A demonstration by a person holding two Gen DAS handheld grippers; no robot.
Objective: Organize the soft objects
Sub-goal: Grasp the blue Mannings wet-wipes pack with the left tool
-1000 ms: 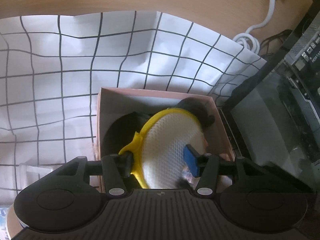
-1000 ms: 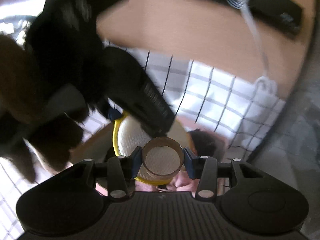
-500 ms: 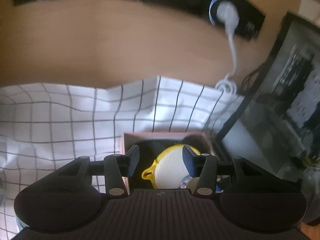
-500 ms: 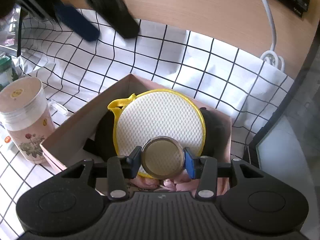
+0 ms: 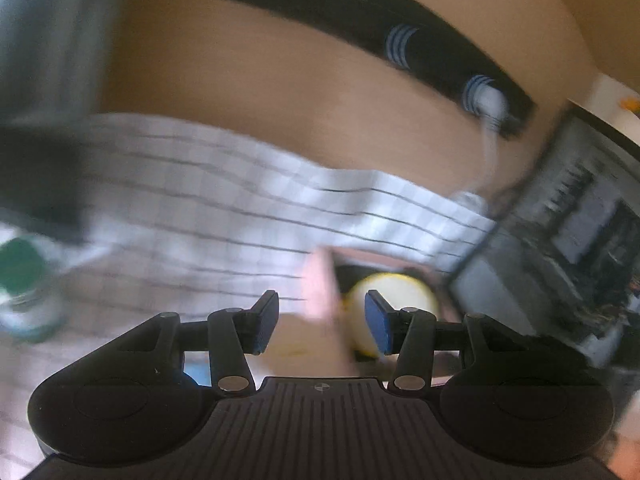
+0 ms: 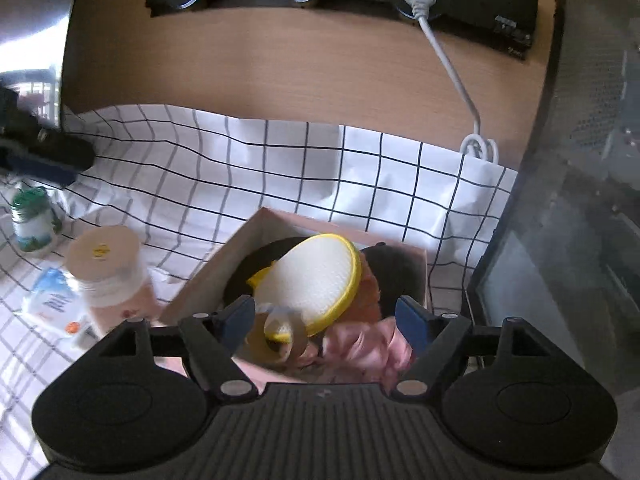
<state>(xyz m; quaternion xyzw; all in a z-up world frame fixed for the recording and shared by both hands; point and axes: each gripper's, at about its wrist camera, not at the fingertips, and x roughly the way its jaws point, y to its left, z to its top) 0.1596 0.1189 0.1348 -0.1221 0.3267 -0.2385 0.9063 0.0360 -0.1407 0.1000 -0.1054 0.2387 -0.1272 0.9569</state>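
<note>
No lettering can be read on the lidded jar (image 6: 105,268) or packet (image 6: 54,304) left of the pink box (image 6: 224,264). The tape roll (image 6: 282,338) lies in that box beside the yellow-rimmed pad (image 6: 316,276), below the right gripper (image 6: 326,320), whose jaws have just been opening. The left gripper (image 5: 320,320) is spread, empty; its view is blurred.

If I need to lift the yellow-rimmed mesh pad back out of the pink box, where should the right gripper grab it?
Judging by its pose, take the yellow-rimmed mesh pad by its raised upper right rim, coming down from above. It leans tilted in the pink box, so that thin edge stands free, while the lower edge sits against the tape roll. The right gripper is open.
</note>
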